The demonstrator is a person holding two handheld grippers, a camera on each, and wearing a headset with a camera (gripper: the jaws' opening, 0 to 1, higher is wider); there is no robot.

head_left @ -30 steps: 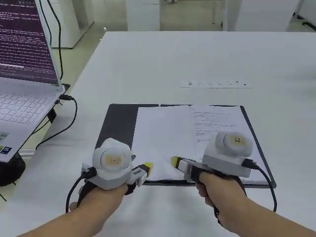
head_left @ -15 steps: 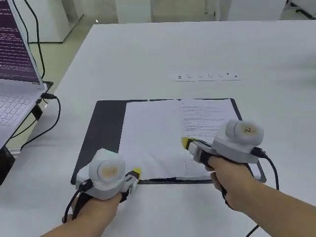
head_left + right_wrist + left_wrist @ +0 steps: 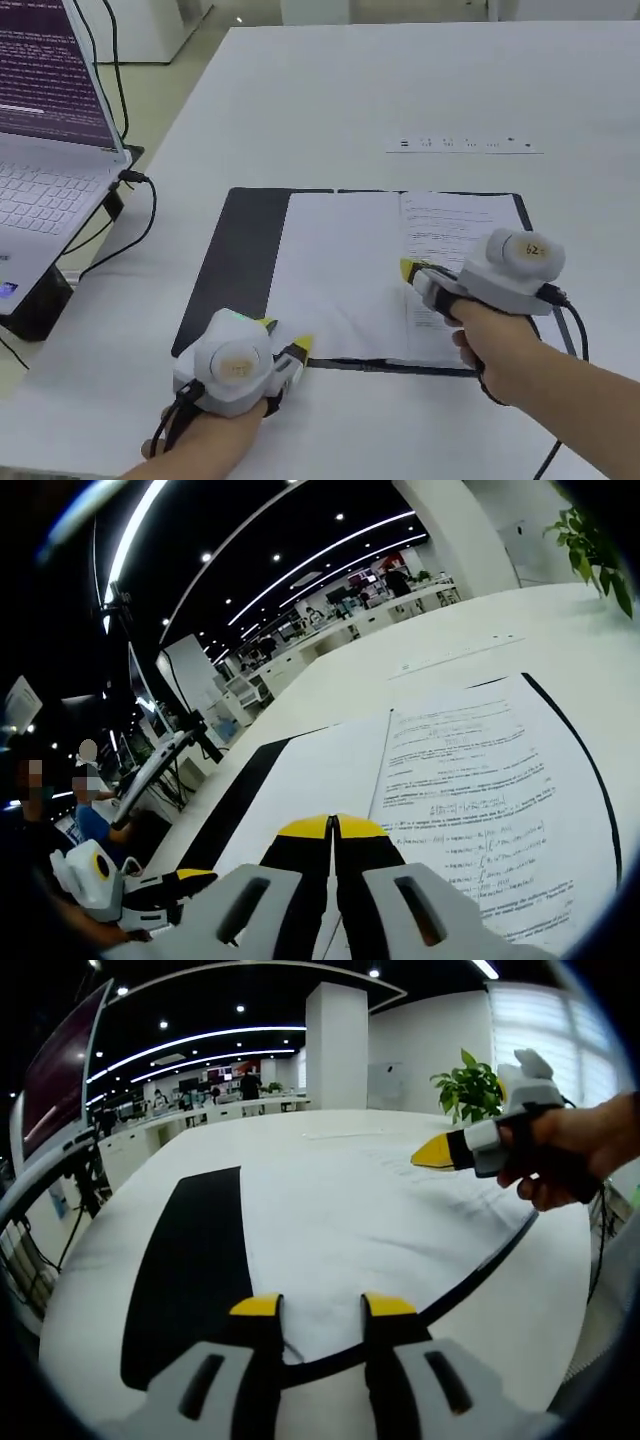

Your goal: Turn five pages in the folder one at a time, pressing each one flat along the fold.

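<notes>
An open folder lies on the white table, its black cover (image 3: 235, 260) showing at the left. A blank white page (image 3: 340, 270) fills its middle, with a printed page (image 3: 455, 235) to the right. My right gripper (image 3: 412, 270) is shut, with its yellow tips low over the fold, about halfway up the pages. In the right gripper view the closed tips (image 3: 333, 827) sit at the printed page (image 3: 490, 780) beside the blank page (image 3: 310, 770). My left gripper (image 3: 283, 335) is open at the folder's near edge. Its own view shows nothing between the jaws (image 3: 323, 1307), above the white page (image 3: 330, 1220).
An open laptop (image 3: 45, 120) stands at the left on a stand, and its black cable (image 3: 125, 235) runs across the table toward the folder. A printed label strip (image 3: 465, 145) lies beyond the folder. A potted plant (image 3: 470, 1085) stands far off.
My right gripper has moved away from the folder's near edge, up along the fold toward the middle of the pages. The left gripper stays at the near edge. The head camera shifted.
</notes>
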